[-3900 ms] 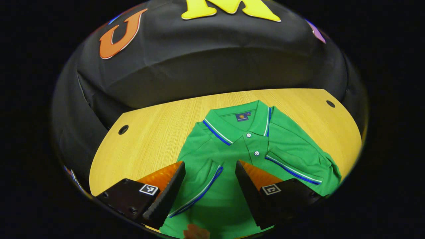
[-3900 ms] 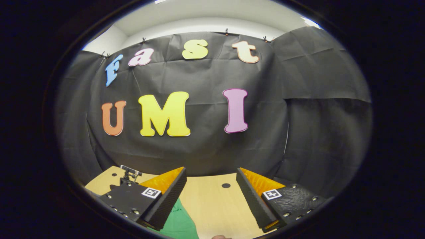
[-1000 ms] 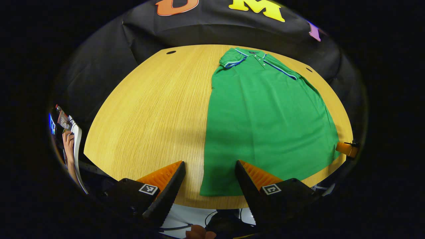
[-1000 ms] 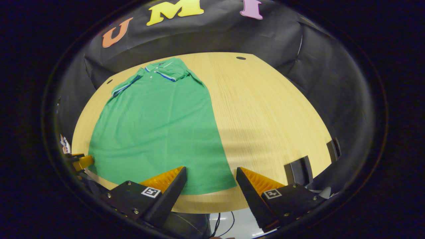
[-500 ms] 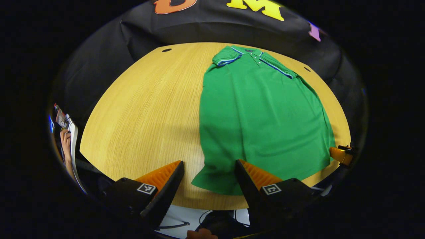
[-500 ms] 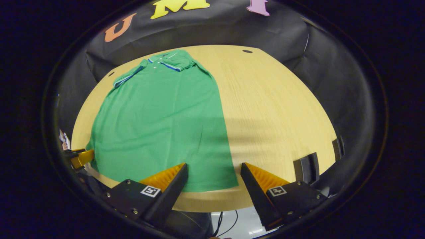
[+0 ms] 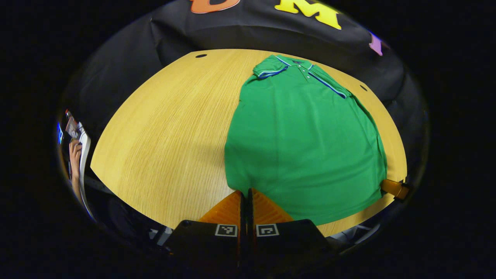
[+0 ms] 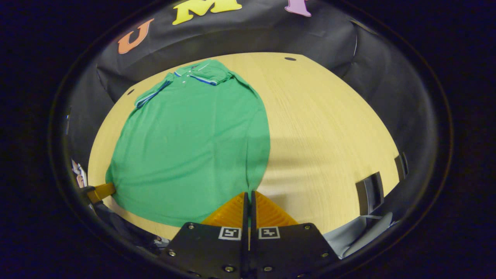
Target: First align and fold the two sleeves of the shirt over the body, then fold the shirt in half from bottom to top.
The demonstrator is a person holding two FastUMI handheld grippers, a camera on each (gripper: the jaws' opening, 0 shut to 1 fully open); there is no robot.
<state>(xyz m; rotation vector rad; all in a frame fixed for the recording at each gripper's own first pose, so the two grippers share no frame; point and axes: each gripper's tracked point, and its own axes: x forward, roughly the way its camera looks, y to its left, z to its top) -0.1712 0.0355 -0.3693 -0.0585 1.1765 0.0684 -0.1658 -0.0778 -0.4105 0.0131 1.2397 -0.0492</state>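
With both sleeves [image 7: 271, 71] folded in, the shirt [image 7: 302, 135] lies flat on the desk [image 7: 162, 128], each gripper [image 7: 245, 192] [image 8: 248, 194] clamped on a hem corner — lift both level and carry them evenly to the collar [image 8: 197, 69].

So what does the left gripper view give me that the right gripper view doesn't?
Left gripper view: the left tongs shut on one near hem corner of the shirt, and a hand at the far left edge.
Right gripper view: the right tongs shut on the other near hem corner, and dark brackets at the edge of the table.
Both: the green shirt lying flat on the wooden table, sleeves folded in, collar at the far end.
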